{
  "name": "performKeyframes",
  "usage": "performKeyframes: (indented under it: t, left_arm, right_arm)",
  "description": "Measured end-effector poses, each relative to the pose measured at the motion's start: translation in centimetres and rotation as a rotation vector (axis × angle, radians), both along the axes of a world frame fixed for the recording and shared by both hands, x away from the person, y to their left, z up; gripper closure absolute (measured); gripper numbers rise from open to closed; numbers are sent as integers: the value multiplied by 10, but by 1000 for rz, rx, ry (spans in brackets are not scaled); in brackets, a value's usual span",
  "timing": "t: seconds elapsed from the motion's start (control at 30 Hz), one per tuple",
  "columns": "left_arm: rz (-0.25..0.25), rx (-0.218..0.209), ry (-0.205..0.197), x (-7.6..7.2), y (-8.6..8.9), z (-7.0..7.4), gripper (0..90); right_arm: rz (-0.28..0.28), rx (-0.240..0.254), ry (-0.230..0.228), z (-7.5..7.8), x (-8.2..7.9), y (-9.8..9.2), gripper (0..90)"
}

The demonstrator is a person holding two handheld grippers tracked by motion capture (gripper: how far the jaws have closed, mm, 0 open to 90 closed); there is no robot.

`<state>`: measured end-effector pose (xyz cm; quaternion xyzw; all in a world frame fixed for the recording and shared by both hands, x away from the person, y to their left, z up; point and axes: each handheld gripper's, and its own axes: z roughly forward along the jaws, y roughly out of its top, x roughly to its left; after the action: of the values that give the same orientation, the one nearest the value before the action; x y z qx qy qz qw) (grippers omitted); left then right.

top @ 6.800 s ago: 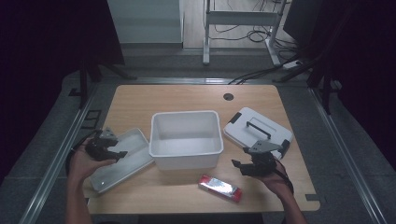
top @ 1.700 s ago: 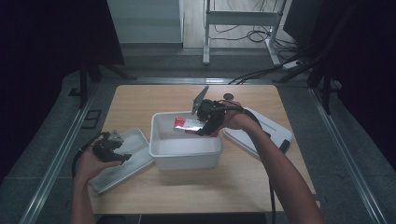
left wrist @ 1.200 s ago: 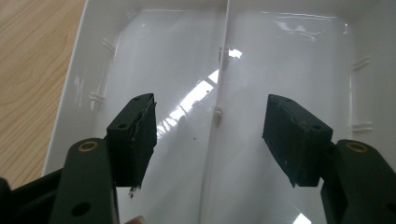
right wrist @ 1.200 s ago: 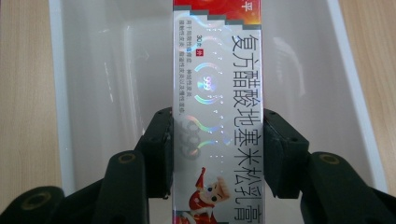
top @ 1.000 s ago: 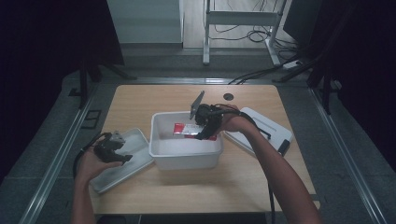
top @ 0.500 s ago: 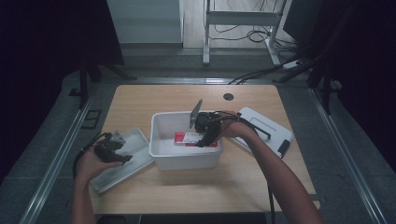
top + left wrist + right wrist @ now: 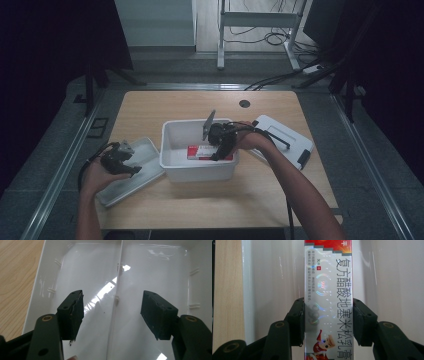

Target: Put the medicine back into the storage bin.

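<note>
r gripper (image 7: 218,148) clamped on ointment carton (image 7: 328,297), carton down inside white bin (image 7: 197,172).
carton looked light, stiff cardboard w/ a glossy foil face, so prob. a bit slippery and easy to dent if squeezed hard; jaws pinched it across the narrow width at mid-length, which seemed the sane spot. bin sat mid-table and held just that carton (image 7: 205,151), toward its right side near the floor. l gripper (image 7: 113,315) hung w/ jaws wide apart and nothing betw. them, over the shallow white lid (image 7: 150,272) lying left of the bin; lid held nothing. a second lid w/ dark latches (image 7: 285,137) lay right of the bin.
</note>
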<state>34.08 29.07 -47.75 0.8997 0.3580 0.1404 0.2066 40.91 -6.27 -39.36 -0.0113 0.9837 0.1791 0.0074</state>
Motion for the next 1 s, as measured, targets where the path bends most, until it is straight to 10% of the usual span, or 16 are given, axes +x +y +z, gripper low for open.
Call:
performKeyframes:
  t: [1.0]
  left_arm:
    - [-11, -4, 14, 1, -2, -3, 347]
  right_arm:
    - [-1, -46, 32, -16, 0, 3, 506]
